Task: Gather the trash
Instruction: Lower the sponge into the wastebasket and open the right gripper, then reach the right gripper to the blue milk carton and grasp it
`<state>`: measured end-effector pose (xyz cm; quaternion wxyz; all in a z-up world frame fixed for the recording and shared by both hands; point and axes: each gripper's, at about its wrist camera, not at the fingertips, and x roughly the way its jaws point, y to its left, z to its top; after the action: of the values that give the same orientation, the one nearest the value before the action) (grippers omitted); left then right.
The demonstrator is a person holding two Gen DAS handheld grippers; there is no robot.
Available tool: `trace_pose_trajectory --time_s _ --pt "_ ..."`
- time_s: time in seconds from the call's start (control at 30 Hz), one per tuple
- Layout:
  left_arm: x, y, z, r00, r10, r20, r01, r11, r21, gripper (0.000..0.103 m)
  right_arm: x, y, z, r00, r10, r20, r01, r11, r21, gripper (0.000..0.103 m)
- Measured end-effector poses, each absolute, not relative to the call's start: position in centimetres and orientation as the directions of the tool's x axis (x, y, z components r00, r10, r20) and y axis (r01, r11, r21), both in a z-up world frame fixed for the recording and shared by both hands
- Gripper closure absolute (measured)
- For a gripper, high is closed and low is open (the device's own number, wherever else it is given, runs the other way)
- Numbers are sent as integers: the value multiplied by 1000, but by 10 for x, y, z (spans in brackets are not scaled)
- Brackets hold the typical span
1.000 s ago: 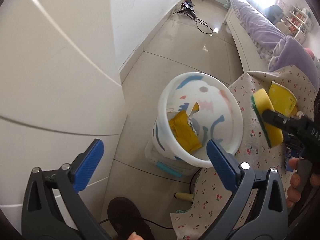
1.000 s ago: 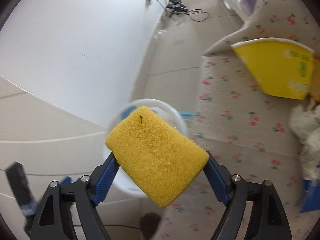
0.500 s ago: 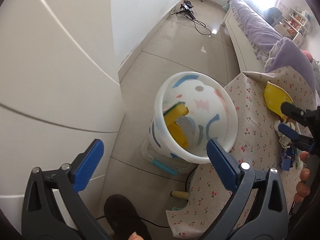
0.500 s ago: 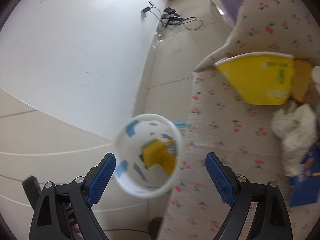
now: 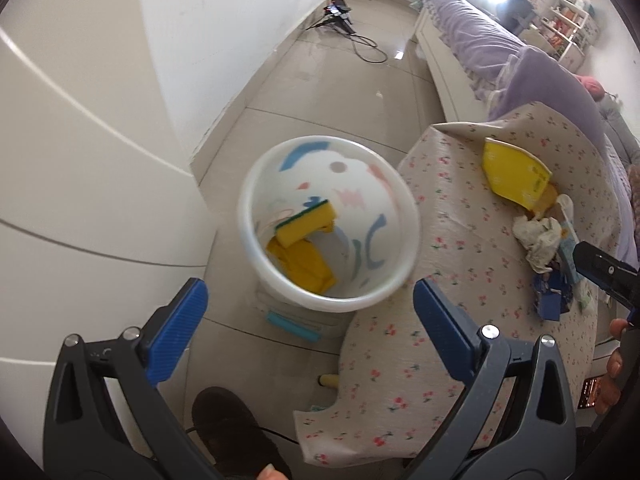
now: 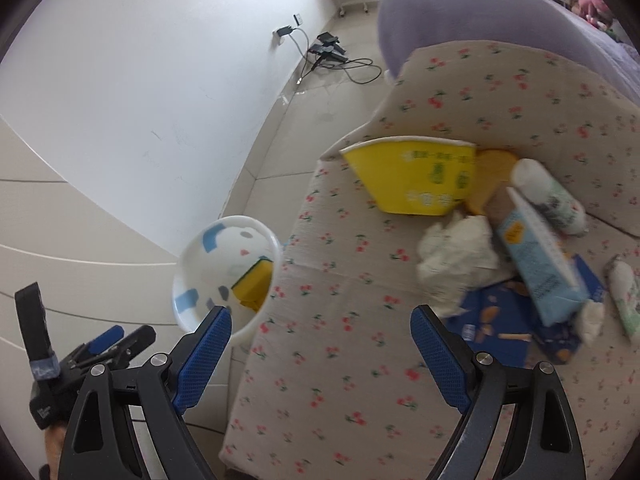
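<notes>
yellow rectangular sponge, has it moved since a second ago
Yes: the yellow rectangular sponge left the right gripper and now lies inside the white patterned bin.

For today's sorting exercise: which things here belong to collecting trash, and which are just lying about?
Job:
bin
sponge inside it
yellow paper bowl
crumpled tissue
blue carton
blue wrapper

Lying about:
cables
purple bedding
floral cloth

Bare cloth before the litter pile; bin mouth unobstructed.

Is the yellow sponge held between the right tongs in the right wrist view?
No, the right tongs stand open and empty, while the yellow sponge lies inside the white bin.
</notes>
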<state>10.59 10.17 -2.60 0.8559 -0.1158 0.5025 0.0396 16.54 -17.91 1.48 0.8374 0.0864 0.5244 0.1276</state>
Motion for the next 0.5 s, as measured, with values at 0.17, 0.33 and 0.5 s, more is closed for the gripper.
trace_pose_trajectory --time_s 0.17,0.33,0.5 --pt "107 80 -20 505 -72 -860 -149 974 -169 1 157 -214 22 444 272 -854 -90 962 259 11" --pt "111 57 -14 516 -94 -851 -115 977 -178 1 152 -250 25 462 249 -851 -42 965 259 11" --pt "117 34 -15 515 -112 -850 -92 979 -184 1 149 -283 29 476 235 -847 2 963 268 11"
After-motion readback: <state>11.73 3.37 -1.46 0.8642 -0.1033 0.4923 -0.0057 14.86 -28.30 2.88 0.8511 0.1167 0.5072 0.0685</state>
